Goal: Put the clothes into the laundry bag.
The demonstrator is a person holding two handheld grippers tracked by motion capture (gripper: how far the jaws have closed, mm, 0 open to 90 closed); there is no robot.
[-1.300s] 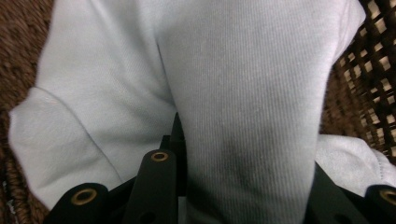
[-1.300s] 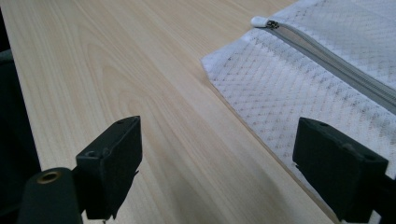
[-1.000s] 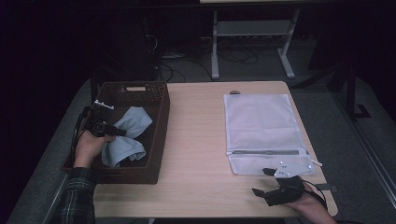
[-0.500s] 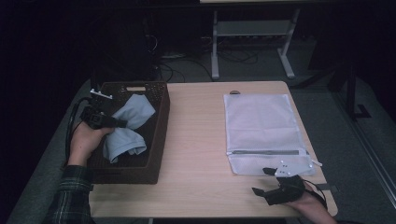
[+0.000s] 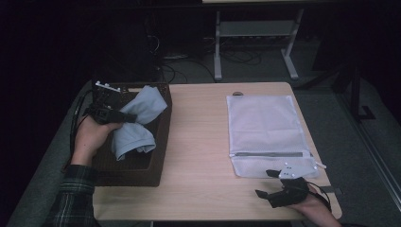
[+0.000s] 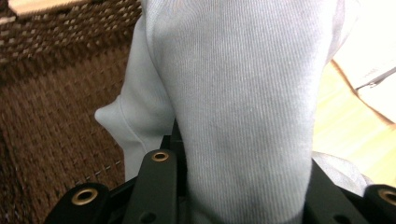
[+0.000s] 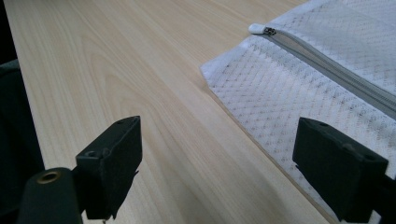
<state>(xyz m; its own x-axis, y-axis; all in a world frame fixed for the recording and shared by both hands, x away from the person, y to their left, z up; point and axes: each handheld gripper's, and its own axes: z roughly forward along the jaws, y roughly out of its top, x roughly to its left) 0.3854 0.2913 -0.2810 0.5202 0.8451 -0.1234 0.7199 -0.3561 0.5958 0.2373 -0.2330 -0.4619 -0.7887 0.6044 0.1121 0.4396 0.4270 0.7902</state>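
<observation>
At about five o'clock on the worktop (image 5: 203, 142), nearest you, your right gripper (image 5: 267, 183) rests low with its jaws standing wide apart and nothing between them; the right gripper view has it looking along the near edge of the white mesh bag (image 5: 269, 130), whose zipper (image 5: 267, 154) runs across just beyond. That looks like a waiting post, placed so it can take the bag's mouth when needed. The bag lies flat from four to two o'clock, zipper end toward you, probably so the opening faces your hands. Over at nine o'clock your left gripper (image 5: 124, 117) is clamped on the light blue cloth (image 5: 137, 120), holding it bunched near its middle so both ends hang: one lobe droops toward you, the other fans toward the far side. In the left gripper view the cloth (image 6: 238, 102) drapes over the jaws and hides the pads. It hangs above the brown woven basket (image 5: 161, 156), lifted free of the floor of the basket, likely so it clears the rim before crossing toward the bag.
</observation>
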